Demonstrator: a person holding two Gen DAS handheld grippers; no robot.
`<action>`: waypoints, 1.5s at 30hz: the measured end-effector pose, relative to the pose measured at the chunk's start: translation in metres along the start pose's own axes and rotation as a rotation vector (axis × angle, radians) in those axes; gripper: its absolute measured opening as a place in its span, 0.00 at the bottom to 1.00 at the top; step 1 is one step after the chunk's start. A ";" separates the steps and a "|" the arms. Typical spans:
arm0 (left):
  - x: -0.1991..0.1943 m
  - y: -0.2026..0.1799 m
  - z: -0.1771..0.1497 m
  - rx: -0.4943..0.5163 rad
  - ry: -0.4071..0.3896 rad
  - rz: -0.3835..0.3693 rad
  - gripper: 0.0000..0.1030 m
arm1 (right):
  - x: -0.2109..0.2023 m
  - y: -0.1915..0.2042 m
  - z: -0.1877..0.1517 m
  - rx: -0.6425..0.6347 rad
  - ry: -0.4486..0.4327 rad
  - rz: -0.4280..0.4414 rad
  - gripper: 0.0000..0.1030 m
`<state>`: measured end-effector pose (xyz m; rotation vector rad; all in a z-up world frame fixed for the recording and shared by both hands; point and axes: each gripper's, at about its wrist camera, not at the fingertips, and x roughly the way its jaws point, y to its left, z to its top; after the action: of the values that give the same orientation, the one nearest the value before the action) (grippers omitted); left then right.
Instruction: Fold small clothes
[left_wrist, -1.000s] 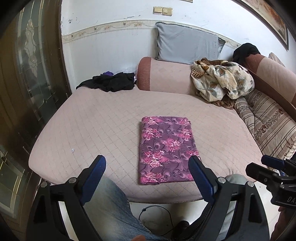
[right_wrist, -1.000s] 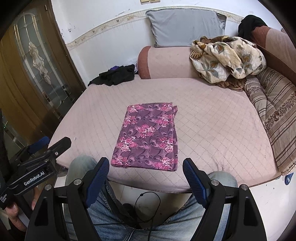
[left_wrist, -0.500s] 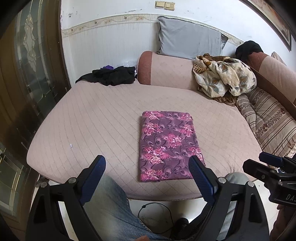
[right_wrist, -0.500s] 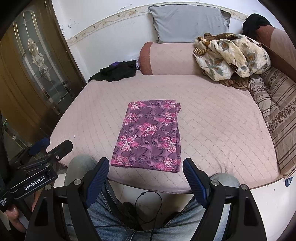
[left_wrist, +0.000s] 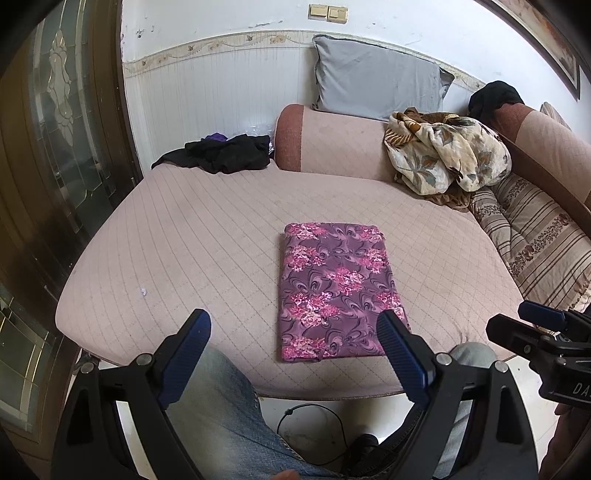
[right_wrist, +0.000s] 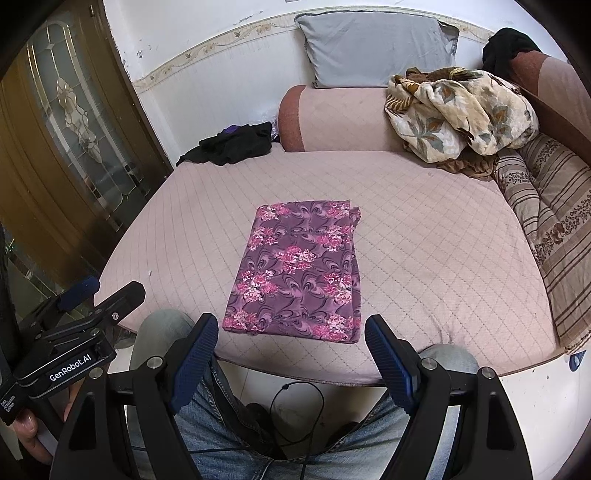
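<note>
A purple cloth with pink flowers (left_wrist: 334, 290) (right_wrist: 299, 269) lies folded into a neat rectangle on the pink quilted bed (left_wrist: 207, 236) (right_wrist: 436, 251), close to its near edge. My left gripper (left_wrist: 291, 332) hangs open over the bed's edge just short of the cloth, holding nothing. My right gripper (right_wrist: 290, 336) is open too, its blue pads either side of the cloth's near edge but back from it. Each gripper shows at the side of the other's view: the right gripper (left_wrist: 532, 325) and the left gripper (right_wrist: 99, 295).
A person's jeans-clad knees (right_wrist: 162, 325) press against the bed edge. A black garment heap (left_wrist: 225, 153) lies at the back left. A grey pillow (left_wrist: 373, 88), pink bolster (left_wrist: 332, 140), crumpled floral blanket (left_wrist: 447, 155) and striped cushion (left_wrist: 543, 243) are at the back and right. A wood-and-glass door (right_wrist: 62, 147) stands left.
Both views tipped slightly, so the cloth sits a little lower in frame. The cloth lies still and both grippers stay open.
</note>
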<state>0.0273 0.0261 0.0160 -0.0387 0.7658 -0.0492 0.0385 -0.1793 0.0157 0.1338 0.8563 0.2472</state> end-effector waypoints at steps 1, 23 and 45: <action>-0.001 0.000 0.000 0.002 -0.001 0.001 0.88 | 0.000 0.000 0.000 0.000 0.000 -0.001 0.83; 0.009 -0.023 0.011 0.049 0.021 0.020 0.88 | 0.006 -0.040 -0.003 0.087 -0.005 0.015 0.83; 0.006 -0.014 0.004 0.033 0.006 0.016 0.88 | 0.003 -0.012 -0.002 0.039 -0.003 -0.001 0.83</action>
<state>0.0339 0.0114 0.0160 -0.0011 0.7714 -0.0472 0.0412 -0.1895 0.0097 0.1703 0.8587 0.2295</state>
